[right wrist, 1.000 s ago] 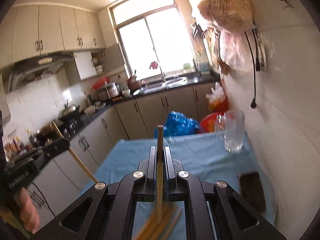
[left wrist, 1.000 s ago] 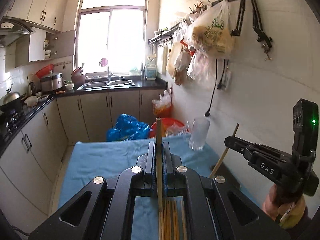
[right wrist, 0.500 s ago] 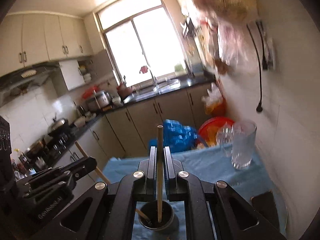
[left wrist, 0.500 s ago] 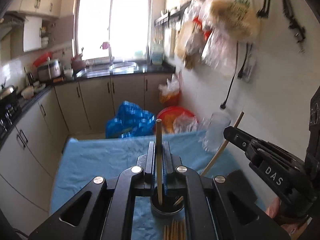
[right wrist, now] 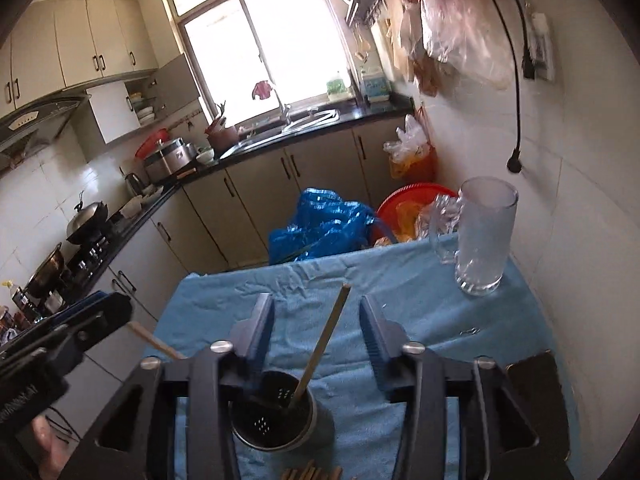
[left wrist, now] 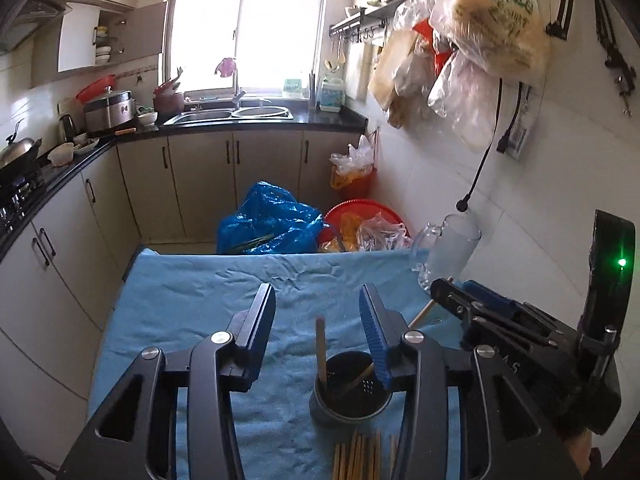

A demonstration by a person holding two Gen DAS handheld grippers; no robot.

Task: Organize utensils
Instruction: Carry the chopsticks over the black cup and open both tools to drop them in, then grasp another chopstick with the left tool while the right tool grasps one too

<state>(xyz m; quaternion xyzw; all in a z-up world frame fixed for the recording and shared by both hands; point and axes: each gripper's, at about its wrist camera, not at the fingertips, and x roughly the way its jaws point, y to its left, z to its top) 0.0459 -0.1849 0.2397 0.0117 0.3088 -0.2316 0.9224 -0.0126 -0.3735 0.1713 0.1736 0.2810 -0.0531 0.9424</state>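
With the fingers of the left gripper [left wrist: 318, 322] and right gripper [right wrist: 316, 330] just opened and empty, 2 chopsticks [right wrist: 322, 344] were seen dropped into the holder [right wrist: 276, 420], while a bundle [left wrist: 358, 456] remained unsorted on the surface [left wrist: 192, 304].

Two chopsticks [left wrist: 321, 344] in holder [left wrist: 350, 410] (loose bundle [left wrist: 360, 456] nearer)

- We see daylight pouring through the window [left wrist: 248, 28] far ahead of each gripper, blown out to white.
- We find the blue cloth [left wrist: 200, 300] evenly lit, its shadows soft.
- Straight lines bow towards the edges; the corners fall dark.
- We notice slight blur on the hanging bags [right wrist: 452, 20] in the right wrist view.
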